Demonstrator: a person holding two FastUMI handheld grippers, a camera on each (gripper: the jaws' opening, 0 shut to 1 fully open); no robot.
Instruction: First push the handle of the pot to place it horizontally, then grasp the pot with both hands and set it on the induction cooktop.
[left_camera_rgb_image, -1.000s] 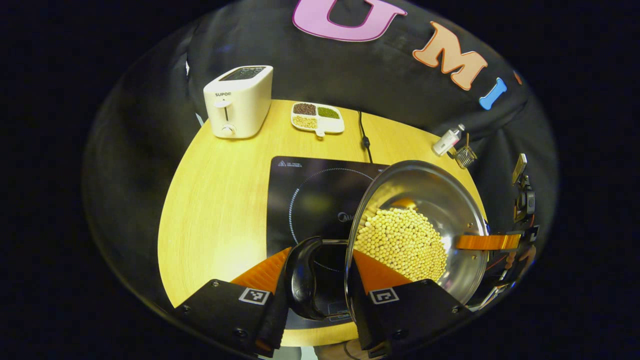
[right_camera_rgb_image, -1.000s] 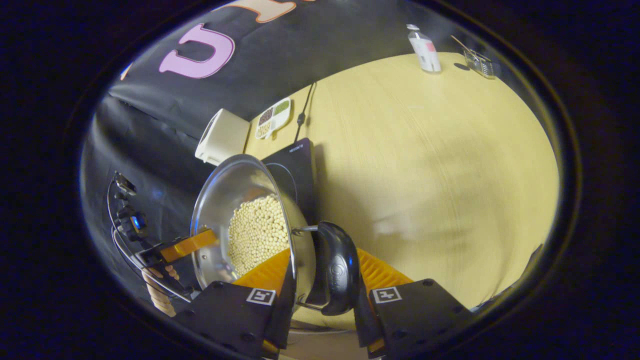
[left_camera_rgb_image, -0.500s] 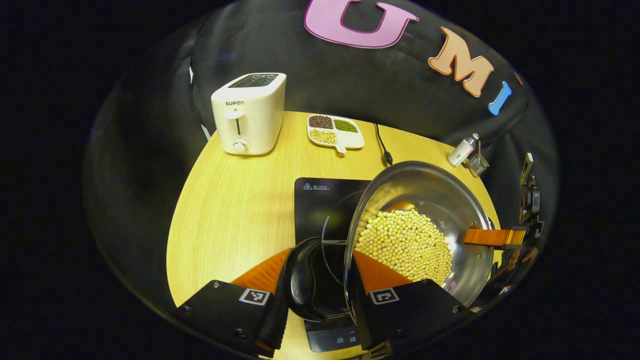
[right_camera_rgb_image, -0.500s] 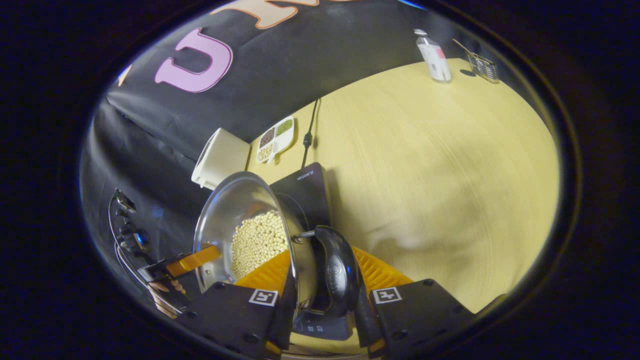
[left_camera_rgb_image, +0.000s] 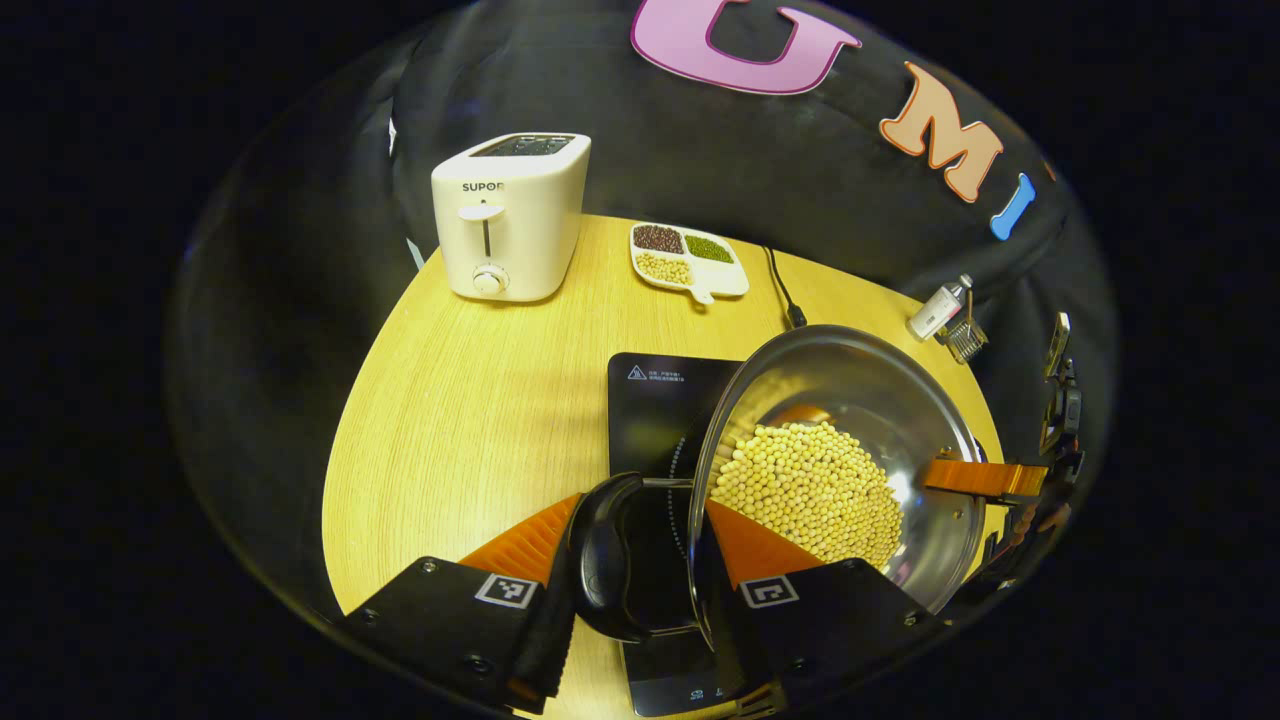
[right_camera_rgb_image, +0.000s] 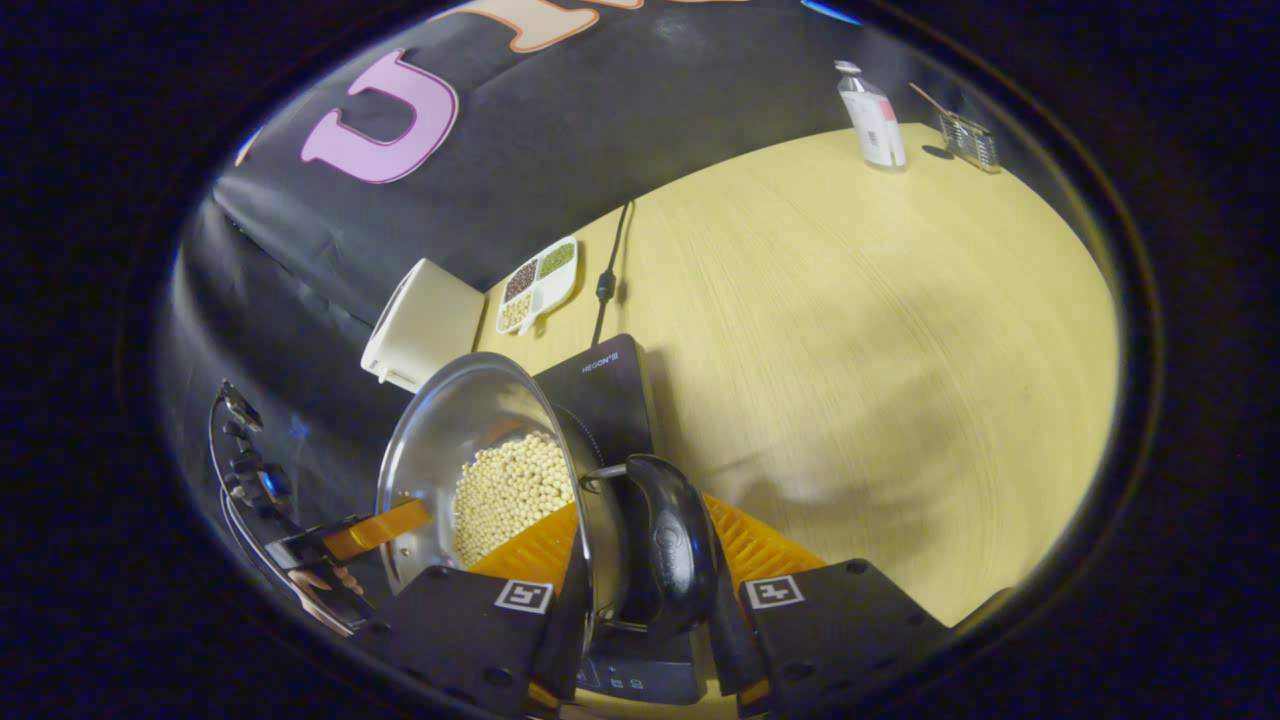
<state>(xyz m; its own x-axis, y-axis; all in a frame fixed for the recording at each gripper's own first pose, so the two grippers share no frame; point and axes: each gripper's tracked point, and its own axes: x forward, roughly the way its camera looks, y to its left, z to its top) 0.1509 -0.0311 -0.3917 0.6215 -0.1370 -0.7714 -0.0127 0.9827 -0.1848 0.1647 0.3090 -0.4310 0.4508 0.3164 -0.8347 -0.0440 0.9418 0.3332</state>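
Yellow round table (left_camera_rgb_image: 470, 400) carries one induction cooktop (left_camera_rgb_image: 650, 400), one toaster (left_camera_rgb_image: 510, 230) and one divided dish (left_camera_rgb_image: 688, 260). Two grippers, left gripper (left_camera_rgb_image: 640, 545) and right gripper (right_camera_rgb_image: 645, 555), each clamp one black handle of the single pot (left_camera_rgb_image: 870, 400) with beans.

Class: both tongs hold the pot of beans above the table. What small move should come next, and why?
Probably lower it gently, kept level. The pot hangs over the cooktop, and each tongs, left and right, grips a side handle; the loose beans could spill.

Silver pot (left_camera_rgb_image: 900, 400), black cooktop (left_camera_rgb_image: 650, 400), orange-fingered tongs (left_camera_rgb_image: 630, 535).
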